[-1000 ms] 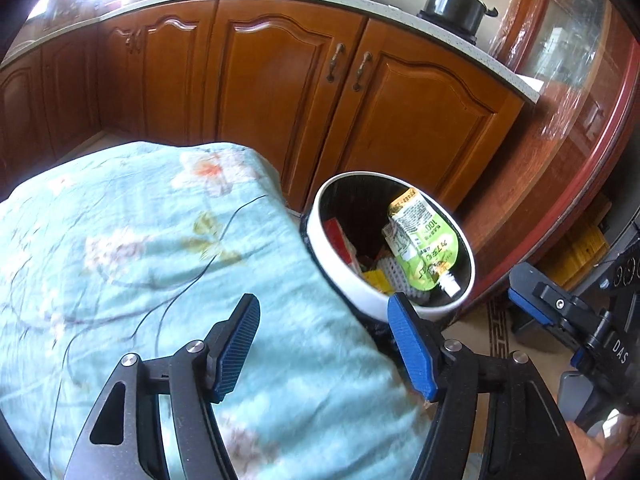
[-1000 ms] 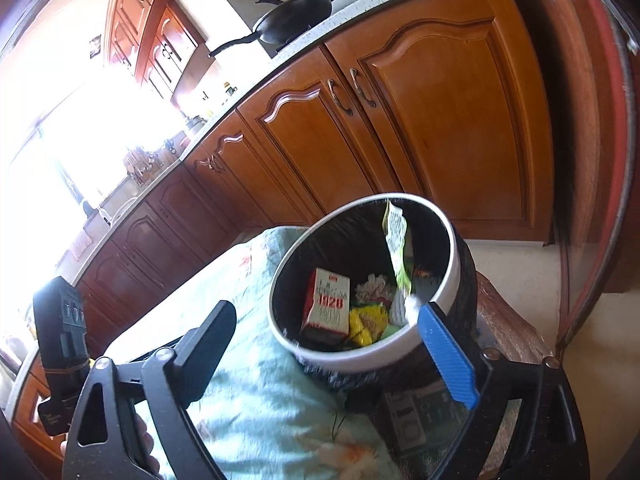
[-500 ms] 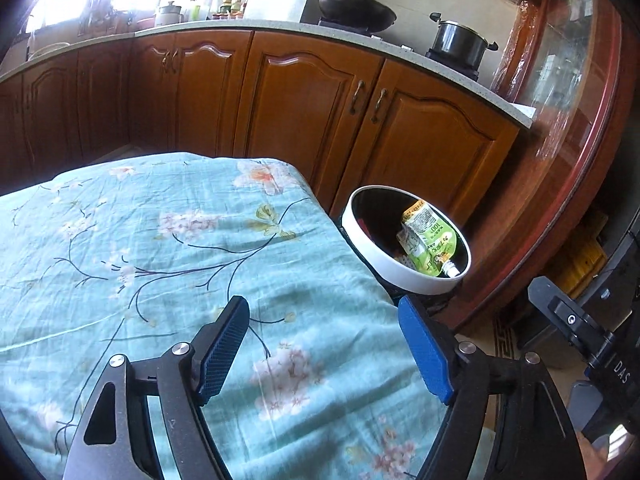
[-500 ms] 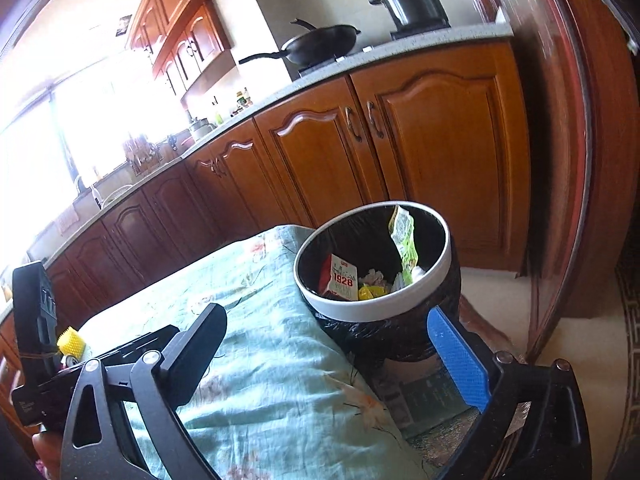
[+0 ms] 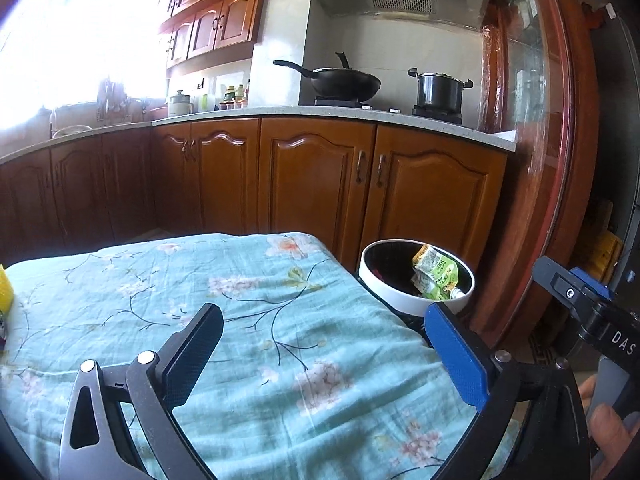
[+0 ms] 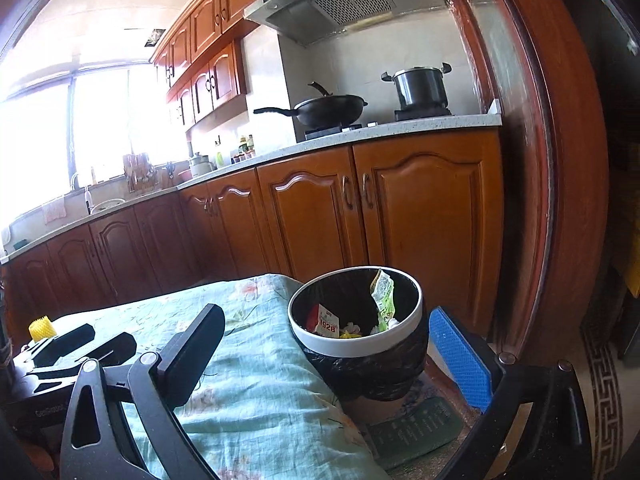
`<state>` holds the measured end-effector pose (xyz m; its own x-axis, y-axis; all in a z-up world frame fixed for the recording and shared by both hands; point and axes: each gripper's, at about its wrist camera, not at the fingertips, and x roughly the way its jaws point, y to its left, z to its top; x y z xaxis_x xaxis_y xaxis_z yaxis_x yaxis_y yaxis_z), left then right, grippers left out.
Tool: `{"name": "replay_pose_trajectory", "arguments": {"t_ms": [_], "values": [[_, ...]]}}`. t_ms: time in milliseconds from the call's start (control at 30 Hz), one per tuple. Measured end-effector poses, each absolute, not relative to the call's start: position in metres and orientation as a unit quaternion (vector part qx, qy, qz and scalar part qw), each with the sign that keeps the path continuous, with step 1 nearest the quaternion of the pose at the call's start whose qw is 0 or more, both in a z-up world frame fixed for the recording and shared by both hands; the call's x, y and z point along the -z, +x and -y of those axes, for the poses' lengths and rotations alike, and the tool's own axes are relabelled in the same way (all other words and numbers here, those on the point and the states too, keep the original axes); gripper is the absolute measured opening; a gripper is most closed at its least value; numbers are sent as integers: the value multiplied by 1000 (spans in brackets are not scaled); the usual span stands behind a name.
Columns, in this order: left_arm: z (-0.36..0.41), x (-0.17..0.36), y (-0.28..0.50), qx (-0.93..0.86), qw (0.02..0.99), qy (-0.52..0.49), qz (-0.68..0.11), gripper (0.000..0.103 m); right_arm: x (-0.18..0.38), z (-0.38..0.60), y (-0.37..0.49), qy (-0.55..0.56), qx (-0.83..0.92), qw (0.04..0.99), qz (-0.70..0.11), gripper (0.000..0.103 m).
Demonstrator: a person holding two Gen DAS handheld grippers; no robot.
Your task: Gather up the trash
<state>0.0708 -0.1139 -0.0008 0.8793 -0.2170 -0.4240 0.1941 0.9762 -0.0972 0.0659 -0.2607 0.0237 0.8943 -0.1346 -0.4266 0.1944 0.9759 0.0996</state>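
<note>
A white-rimmed trash bin (image 5: 416, 300) with a black liner stands just off the table's right edge; it also shows in the right wrist view (image 6: 356, 340). Inside are a green pouch (image 5: 436, 276), also seen in the right wrist view (image 6: 384, 300), and a red-and-white carton (image 6: 326, 322). A yellow foam net (image 6: 41, 327) lies on the table at far left, and shows at the edge of the left wrist view (image 5: 5, 292). My left gripper (image 5: 324, 344) is open and empty over the cloth. My right gripper (image 6: 328, 348) is open and empty, in front of the bin.
The table wears a light-blue floral cloth (image 5: 240, 320). Wooden cabinets (image 5: 320, 184) run behind, with a wok (image 5: 340, 80) and a pot (image 5: 438, 90) on the counter. A red wooden door frame (image 6: 560, 200) stands right. A green remote (image 6: 416, 428) lies below the bin.
Both grippers have pulled back and tilted up from the bin. The bin now looks smaller and farther off, and more of the kitchen shows. Both stay open and empty.
</note>
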Motion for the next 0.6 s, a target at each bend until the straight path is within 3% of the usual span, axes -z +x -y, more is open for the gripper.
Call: {"name": "replay_pose_trajectory", "arguments": {"t_ms": [600], "values": [[103, 9, 74, 84, 973, -12, -213, 102, -13, 253, 60, 52, 87, 971, -216, 103]]}}
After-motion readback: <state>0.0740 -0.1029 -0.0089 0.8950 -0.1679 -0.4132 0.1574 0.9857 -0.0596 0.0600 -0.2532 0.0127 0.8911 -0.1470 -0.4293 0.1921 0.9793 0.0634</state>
